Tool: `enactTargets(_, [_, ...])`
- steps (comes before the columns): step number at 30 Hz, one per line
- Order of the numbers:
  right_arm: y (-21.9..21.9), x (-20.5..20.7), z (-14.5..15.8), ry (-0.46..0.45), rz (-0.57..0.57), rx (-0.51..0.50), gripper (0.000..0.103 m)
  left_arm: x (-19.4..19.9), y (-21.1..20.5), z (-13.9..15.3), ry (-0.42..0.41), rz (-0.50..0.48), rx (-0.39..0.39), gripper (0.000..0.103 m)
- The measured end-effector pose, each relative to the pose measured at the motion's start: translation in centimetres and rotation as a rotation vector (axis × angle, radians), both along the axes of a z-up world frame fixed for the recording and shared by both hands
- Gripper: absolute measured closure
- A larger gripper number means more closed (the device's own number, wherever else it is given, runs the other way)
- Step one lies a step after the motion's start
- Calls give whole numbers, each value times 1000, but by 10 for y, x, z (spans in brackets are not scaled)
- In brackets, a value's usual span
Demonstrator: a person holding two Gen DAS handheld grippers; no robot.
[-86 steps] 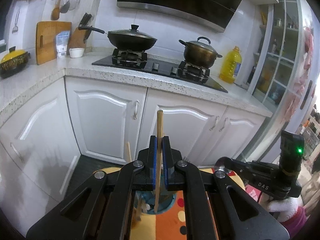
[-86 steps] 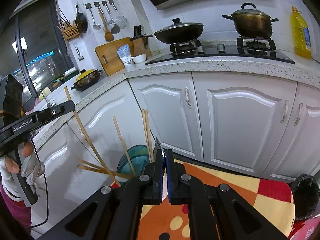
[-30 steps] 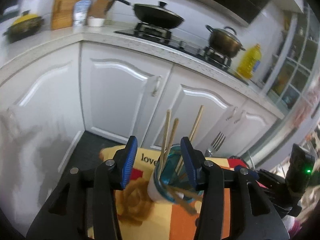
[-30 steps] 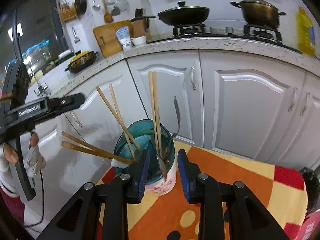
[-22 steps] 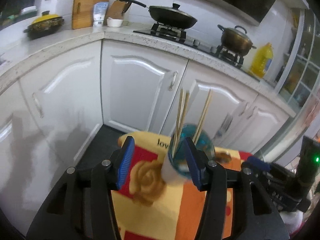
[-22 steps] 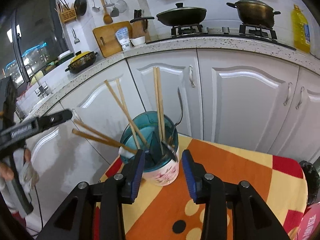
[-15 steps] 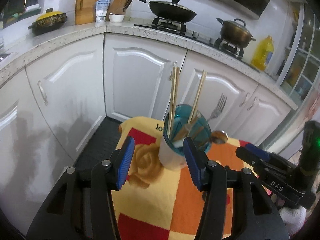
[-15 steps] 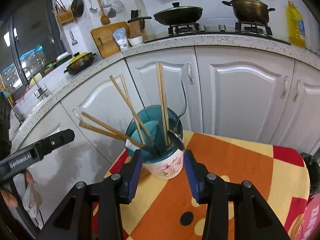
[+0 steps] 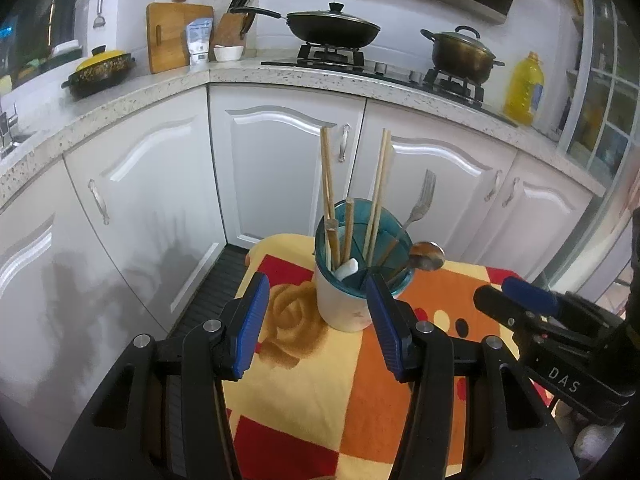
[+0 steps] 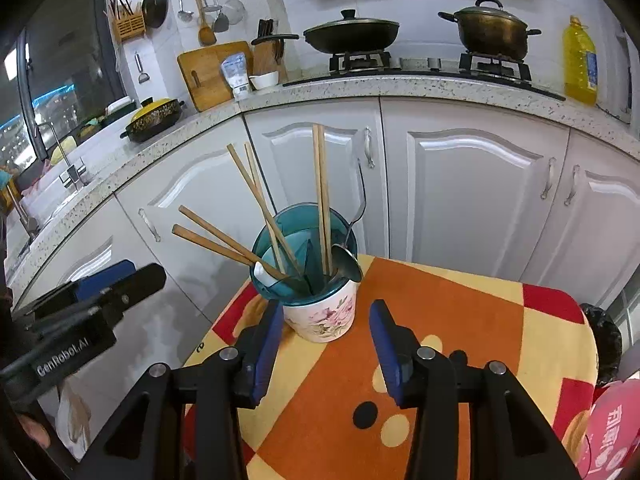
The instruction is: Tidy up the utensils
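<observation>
A small table (image 10: 460,320) is being covered by a patterned cloth (image 10: 440,312) (orange, yellow, red), on which a utensil cup (image 10: 320,316) is standing.

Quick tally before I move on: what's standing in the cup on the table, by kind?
Chopsticks: 6
Fork: 1
Metal spoon: 1
White piece, kind unclear: 1
Total: 9
</observation>
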State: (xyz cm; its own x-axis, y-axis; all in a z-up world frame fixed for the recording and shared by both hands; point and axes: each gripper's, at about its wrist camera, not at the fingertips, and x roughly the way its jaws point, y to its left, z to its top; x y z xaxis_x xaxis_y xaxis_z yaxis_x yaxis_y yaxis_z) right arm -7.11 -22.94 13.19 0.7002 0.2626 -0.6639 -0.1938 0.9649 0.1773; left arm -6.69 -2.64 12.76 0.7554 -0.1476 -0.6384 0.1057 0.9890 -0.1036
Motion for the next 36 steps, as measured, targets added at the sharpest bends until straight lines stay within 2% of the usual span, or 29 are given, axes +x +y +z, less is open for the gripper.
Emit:
enactTargets(6, [2, -4, 3, -9, 3, -5, 51, -5, -5, 2, -17, 8, 24, 53])
enactTargets(20, [2, -5, 5, -11, -7, -11, 50, -10, -12, 3, -33, 16, 49, 53])
enactTargets(26, [-1, -3, 3, -3, -12, -10, 50, -11, -14, 3, -54, 26, 84, 53])
enactTargets(36, [-3, -2, 1, 3, -9, -7, 49, -10, -17, 1, -50, 21, 89, 53])
